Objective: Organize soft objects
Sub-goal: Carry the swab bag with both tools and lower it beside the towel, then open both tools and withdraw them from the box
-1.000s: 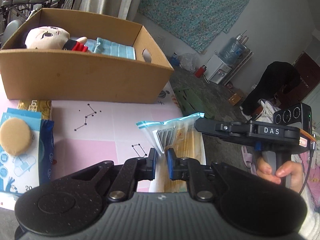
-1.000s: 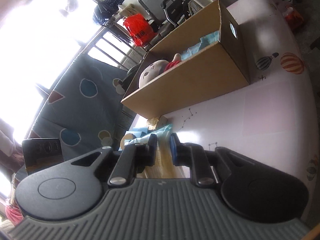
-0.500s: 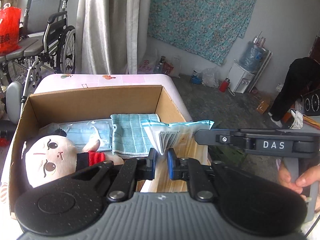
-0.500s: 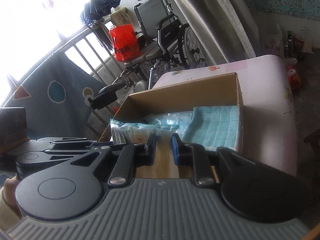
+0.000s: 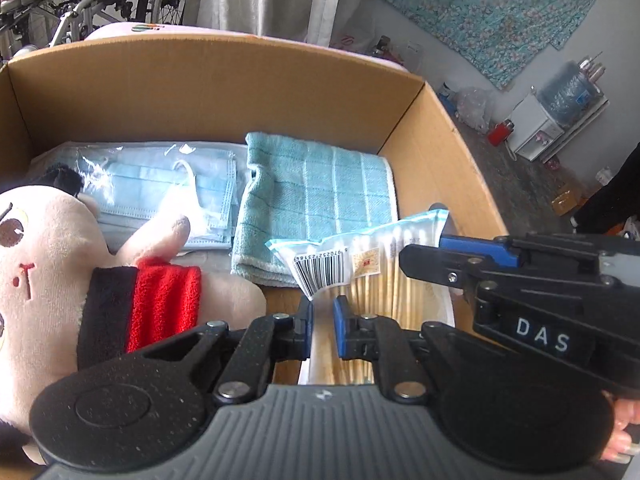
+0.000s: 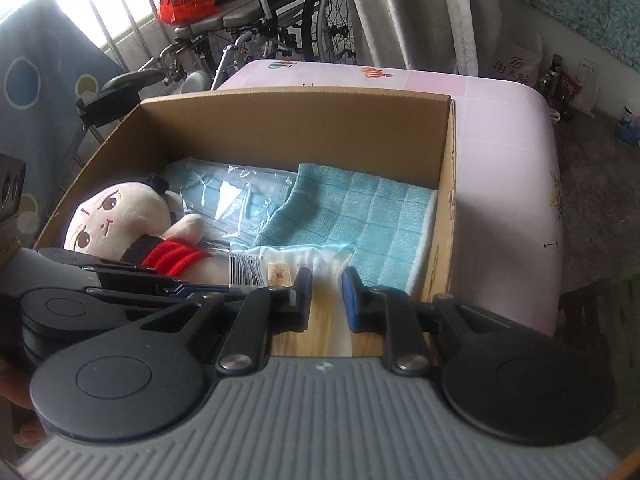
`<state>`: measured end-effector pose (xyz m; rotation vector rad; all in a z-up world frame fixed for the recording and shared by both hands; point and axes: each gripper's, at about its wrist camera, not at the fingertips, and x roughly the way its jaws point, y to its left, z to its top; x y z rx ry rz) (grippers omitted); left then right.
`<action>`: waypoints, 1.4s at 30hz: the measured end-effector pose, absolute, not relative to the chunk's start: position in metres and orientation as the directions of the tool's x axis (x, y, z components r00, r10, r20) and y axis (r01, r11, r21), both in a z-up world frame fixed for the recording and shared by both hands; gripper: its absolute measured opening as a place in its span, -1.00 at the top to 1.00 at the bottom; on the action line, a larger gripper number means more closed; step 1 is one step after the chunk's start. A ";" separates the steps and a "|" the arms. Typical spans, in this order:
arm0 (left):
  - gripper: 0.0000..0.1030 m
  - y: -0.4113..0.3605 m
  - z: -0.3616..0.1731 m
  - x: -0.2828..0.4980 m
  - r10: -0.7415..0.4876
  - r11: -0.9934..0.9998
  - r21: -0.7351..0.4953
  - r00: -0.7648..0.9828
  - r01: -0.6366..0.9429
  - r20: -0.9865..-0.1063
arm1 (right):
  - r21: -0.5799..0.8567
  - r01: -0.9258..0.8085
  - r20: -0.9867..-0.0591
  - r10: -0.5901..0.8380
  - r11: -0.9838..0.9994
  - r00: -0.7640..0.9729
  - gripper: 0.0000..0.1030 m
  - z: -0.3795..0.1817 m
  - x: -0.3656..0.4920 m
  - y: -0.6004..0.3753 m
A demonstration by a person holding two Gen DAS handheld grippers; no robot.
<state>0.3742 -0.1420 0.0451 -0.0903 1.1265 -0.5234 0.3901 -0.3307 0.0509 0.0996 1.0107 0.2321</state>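
The bag of cotton swabs (image 5: pixel 372 264) is being held over the cardboard box (image 5: pixel 440 152), pinched by the left claw (image 5: pixel 322 320) and the right claw (image 6: pixel 326 292) at opposite edges. Placing is judged under way; lowering beside the teal towel (image 5: pixel 320 200), then release, is being called for.

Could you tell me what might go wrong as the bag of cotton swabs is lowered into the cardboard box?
1. Both grippers, left and right, pinch the bag of cotton swabs only at its edges; the slick plastic could slip.
2. The free floor is narrow: the bag may land on the blue towel or plush doll.
3. The right gripper is near the cardboard box wall and might bump it.
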 end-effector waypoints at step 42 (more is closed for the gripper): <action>0.39 -0.158 0.087 0.363 -0.264 0.882 -0.092 0.322 0.463 -0.909 | 0.045 -0.230 -0.891 0.143 0.972 0.431 0.54 0.082 0.363 -0.306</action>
